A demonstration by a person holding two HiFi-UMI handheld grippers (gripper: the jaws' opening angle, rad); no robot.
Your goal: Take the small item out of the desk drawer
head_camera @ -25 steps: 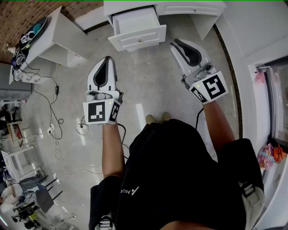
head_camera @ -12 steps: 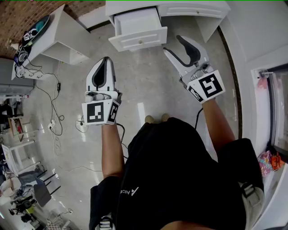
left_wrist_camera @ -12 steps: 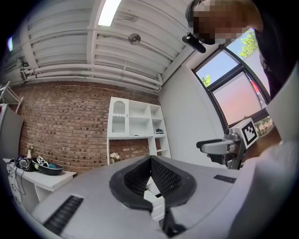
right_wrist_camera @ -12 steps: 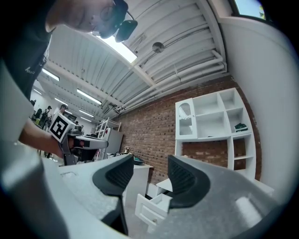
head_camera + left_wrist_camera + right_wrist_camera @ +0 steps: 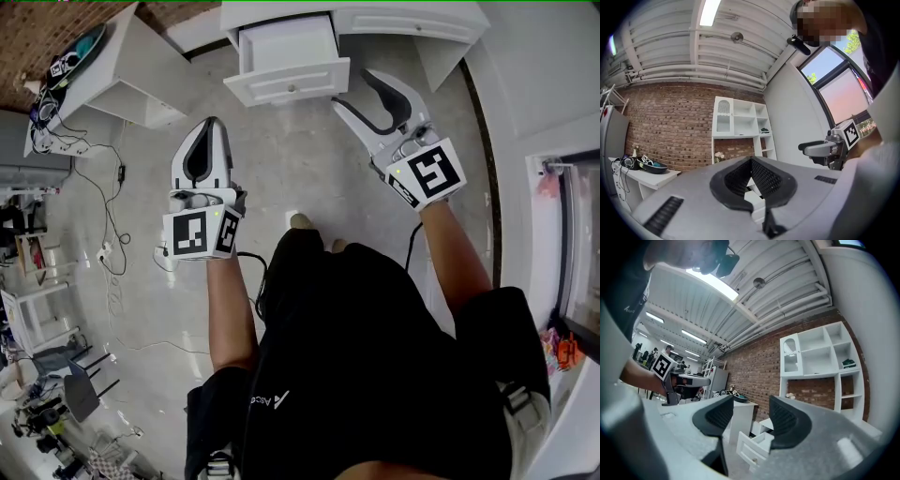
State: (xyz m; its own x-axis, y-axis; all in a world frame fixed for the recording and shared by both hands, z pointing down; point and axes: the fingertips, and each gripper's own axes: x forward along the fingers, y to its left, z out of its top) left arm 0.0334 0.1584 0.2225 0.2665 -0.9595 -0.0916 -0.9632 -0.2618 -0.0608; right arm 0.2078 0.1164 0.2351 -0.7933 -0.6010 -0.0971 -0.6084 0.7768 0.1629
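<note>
Already the drawer point(image 5: 286, 54) stands pulled out from under the white worktop point(image 5: 403, 17) at the top centre of the head view, so its inside lies open from above. No small item can be made out in it; the floor of the drawer looks plain white from here, and the thing, if it is there, is too small or too pale to tell.

The right claw point(image 5: 354, 89) is just right of the drawer front and is opening, its jaws wide apart with nothing between them, likely made ready to reach in. Its own view looks down through the gap at the drawer. The left claw point(image 5: 208, 124) hangs closed and empty at centre left, well apart from the drawer, seemingly kept out of the way.

A second ago the right claw was shut and lower in the frame. It has since spread and come nearer the drawer. The left has barely shifted.
</note>
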